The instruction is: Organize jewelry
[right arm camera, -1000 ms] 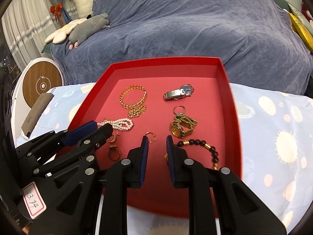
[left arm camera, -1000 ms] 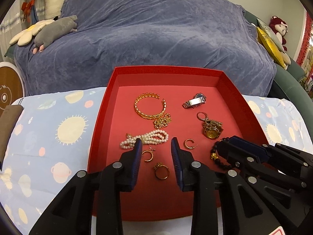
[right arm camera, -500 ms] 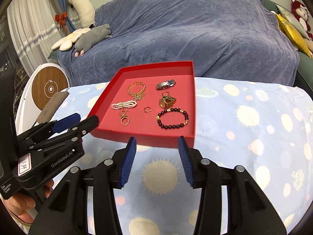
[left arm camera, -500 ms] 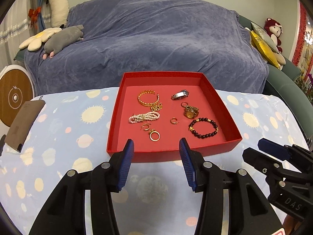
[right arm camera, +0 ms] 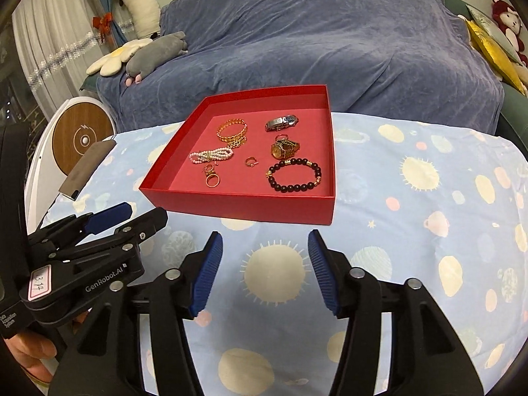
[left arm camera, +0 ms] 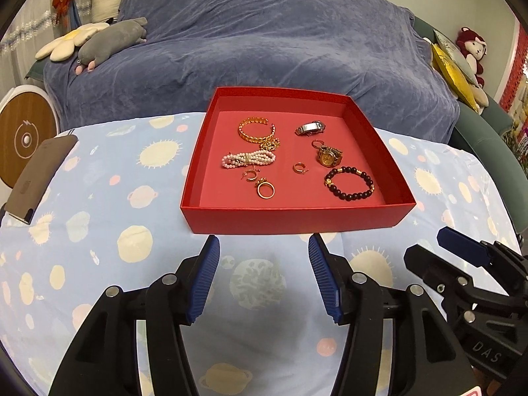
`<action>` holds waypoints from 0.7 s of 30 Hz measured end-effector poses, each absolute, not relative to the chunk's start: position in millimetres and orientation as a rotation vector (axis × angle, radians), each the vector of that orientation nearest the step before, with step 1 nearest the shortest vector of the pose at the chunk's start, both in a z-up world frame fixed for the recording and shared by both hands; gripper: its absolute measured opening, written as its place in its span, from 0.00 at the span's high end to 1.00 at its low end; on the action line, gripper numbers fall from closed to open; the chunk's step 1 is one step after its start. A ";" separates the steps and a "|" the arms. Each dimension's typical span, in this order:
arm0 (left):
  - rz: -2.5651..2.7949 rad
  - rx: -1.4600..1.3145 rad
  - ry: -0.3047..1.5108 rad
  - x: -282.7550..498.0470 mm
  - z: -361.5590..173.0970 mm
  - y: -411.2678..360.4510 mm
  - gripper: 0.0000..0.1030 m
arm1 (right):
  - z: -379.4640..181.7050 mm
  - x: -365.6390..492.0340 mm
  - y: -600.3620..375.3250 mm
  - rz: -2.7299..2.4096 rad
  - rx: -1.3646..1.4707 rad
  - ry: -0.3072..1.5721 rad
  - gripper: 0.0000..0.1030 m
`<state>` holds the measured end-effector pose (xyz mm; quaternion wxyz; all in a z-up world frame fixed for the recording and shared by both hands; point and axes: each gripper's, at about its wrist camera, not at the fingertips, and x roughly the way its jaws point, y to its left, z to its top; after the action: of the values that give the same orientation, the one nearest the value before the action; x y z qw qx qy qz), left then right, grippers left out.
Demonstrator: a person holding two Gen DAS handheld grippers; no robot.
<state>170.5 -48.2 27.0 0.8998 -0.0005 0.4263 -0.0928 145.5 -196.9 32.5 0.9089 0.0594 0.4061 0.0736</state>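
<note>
A red tray (left arm camera: 297, 219) (right arm camera: 244, 206) on the table holds jewelry: a gold chain bangle (left arm camera: 255, 129) (right arm camera: 231, 131), a pearl bracelet (left arm camera: 247, 160) (right arm camera: 211, 155), a silver watch (left arm camera: 310, 128) (right arm camera: 281, 122), a gold watch (left arm camera: 328, 156) (right arm camera: 284, 149), a dark bead bracelet (left arm camera: 349, 183) (right arm camera: 295, 175), a gold ring (left arm camera: 265, 189) (right arm camera: 212, 180) and small hoop earrings (left arm camera: 299, 167) (right arm camera: 251, 161). My left gripper (left arm camera: 264, 277) and my right gripper (right arm camera: 264, 272) are both open and empty, in front of the tray's near wall.
The table has a blue cloth with suns and planets (left arm camera: 132, 237) (right arm camera: 429, 198). A brown case (left arm camera: 36, 175) (right arm camera: 87, 168) lies at its left edge. A blue-covered sofa (left arm camera: 264, 49) with plush toys (left arm camera: 109, 41) stands behind. A round wooden-faced device (right arm camera: 82, 137) stands at the left.
Both grippers have drawn back out of the tray toward me and opened wider. The jewelry lies as before in the tray.
</note>
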 end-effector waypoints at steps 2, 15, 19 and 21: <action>-0.183 0.006 0.863 172.0 30.0 -47.6 0.44 | 35.2 148.9 -196.5 0.157 0.130 0.834 0.45; -0.180 0.007 0.858 180.2 30.7 -42.5 0.43 | 33.4 161.0 -198.0 0.144 0.133 0.839 0.42; -0.175 0.008 0.857 180.1 30.3 -41.7 0.40 | 31.9 159.5 -193.8 0.147 0.121 0.839 0.37; -0.170 0.008 0.856 179.6 29.7 -41.7 0.38 | 31.4 158.6 -192.8 0.148 0.118 0.839 0.37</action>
<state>179.6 -41.7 29.7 0.9062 0.0036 0.4148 -0.0824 158.6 -192.8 31.4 0.9089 0.0573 0.4068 0.0719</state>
